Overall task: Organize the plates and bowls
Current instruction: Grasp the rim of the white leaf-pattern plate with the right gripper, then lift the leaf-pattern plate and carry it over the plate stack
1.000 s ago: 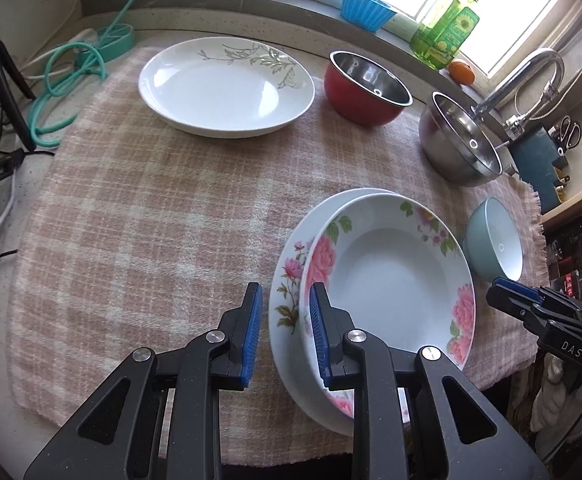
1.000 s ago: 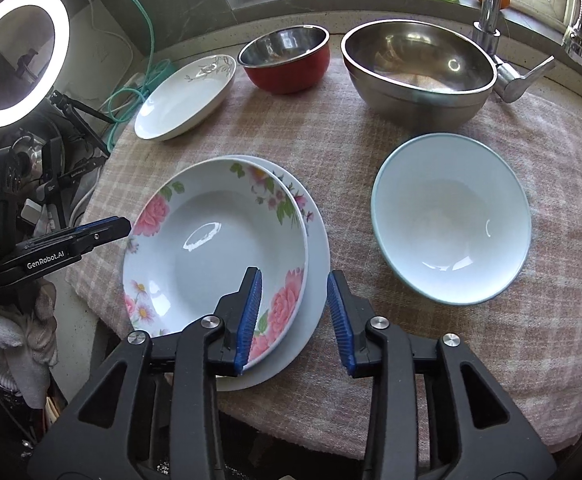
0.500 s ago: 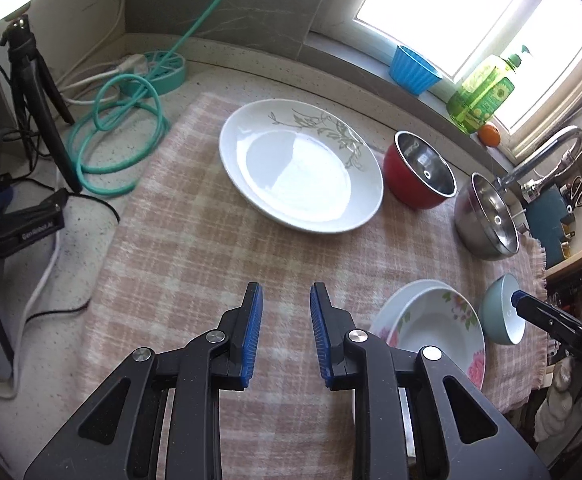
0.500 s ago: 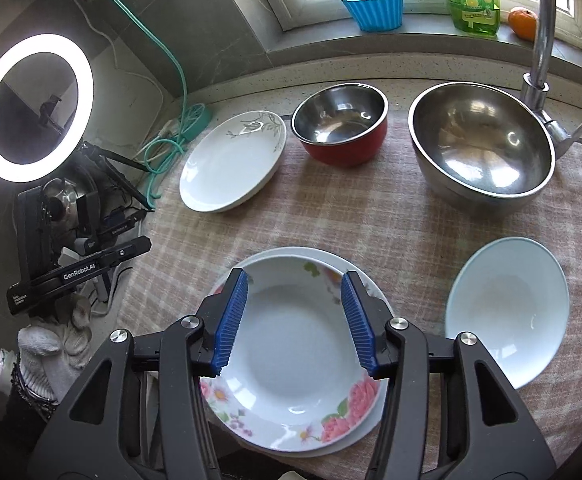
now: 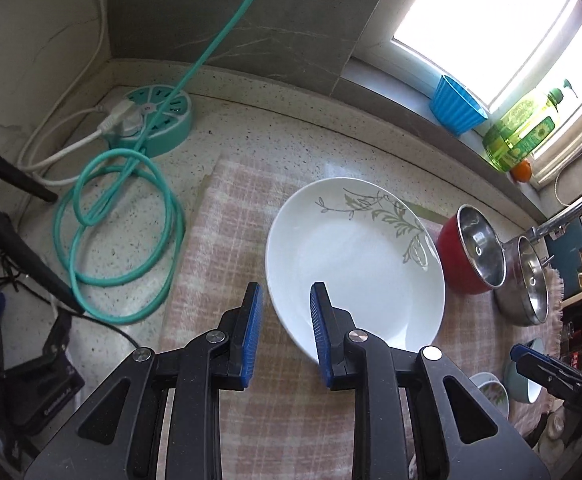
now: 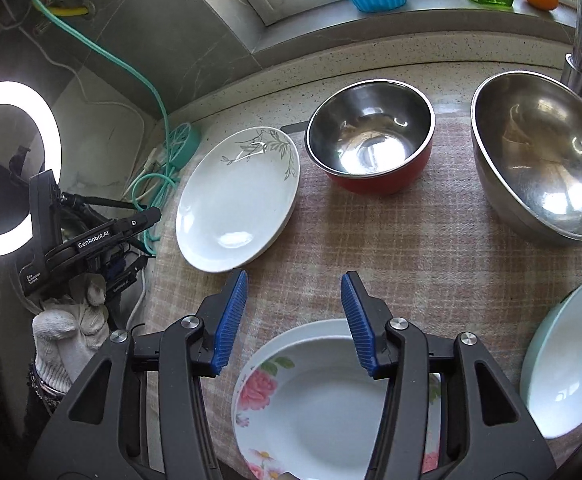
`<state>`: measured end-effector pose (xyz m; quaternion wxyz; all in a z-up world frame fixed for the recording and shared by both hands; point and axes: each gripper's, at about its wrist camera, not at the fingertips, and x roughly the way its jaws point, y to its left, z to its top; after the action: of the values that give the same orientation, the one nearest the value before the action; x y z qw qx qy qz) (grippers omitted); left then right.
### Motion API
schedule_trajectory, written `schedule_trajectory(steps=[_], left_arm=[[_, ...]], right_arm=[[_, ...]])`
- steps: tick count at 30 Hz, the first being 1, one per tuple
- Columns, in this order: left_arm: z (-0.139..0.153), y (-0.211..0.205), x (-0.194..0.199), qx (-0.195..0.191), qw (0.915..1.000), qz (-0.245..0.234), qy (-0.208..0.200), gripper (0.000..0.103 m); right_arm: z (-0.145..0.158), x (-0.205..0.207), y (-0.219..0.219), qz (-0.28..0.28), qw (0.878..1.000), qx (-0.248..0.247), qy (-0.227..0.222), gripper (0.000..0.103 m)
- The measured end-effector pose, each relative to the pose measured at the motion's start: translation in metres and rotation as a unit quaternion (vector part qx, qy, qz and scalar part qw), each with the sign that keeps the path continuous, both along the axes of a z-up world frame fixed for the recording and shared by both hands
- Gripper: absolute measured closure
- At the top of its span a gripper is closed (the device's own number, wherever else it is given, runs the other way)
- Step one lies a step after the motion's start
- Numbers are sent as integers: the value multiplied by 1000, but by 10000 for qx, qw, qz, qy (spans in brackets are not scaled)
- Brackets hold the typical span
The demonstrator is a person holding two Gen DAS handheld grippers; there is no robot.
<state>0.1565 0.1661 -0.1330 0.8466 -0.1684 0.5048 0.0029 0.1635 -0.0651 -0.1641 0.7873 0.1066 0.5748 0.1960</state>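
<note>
Covering the bench, a checked cloth (image 6: 431,264) carries everything. Landmark: the steel bowl (image 6: 539,156) (largest). The red bowl (image 6: 371,136) sits just left of it, the leaf-print plate (image 6: 235,200) further left, the rose plates (image 6: 311,404) nearer. Left claw (image 5: 283,332) open, straddling the leaf-print plate's rim; right claw (image 6: 293,320) open, empty.

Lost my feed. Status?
Left gripper open at white leaf plate's rim. Right gripper open, empty, above rose plates. Nothing in the way.
</note>
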Motion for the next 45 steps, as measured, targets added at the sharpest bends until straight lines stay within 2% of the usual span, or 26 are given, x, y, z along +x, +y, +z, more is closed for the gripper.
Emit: schedule_trajectory(steps=[11, 17, 20, 25, 28, 33, 45], left_arm=[[-20, 18, 54, -124, 9994, -165, 293, 80], [-36, 24, 72, -460, 9976, -130, 502, 80], [-41, 27, 75, -528, 9970, -107, 550, 80], [-42, 27, 77, -516, 9971, -158, 536, 80], [-42, 26, 78, -480, 9973, -200, 523, 82], [-44, 20, 81, -477, 9968, -309, 564, 91], [-46, 17, 75, -407, 9971, -290, 582, 91]], right_arm=[[-35, 40, 18, -457, 9985, 39, 297, 53], [-50, 55, 29, -500, 9976, 85, 477, 63], [-54, 61, 34, -484, 9973, 100, 538, 69], [-62, 67, 41, -439, 9969, 116, 641, 84], [-68, 70, 46, -406, 9966, 139, 703, 89], [-71, 72, 51, -384, 9970, -27, 672, 93], [-68, 71, 58, -211, 9976, -186, 632, 94]])
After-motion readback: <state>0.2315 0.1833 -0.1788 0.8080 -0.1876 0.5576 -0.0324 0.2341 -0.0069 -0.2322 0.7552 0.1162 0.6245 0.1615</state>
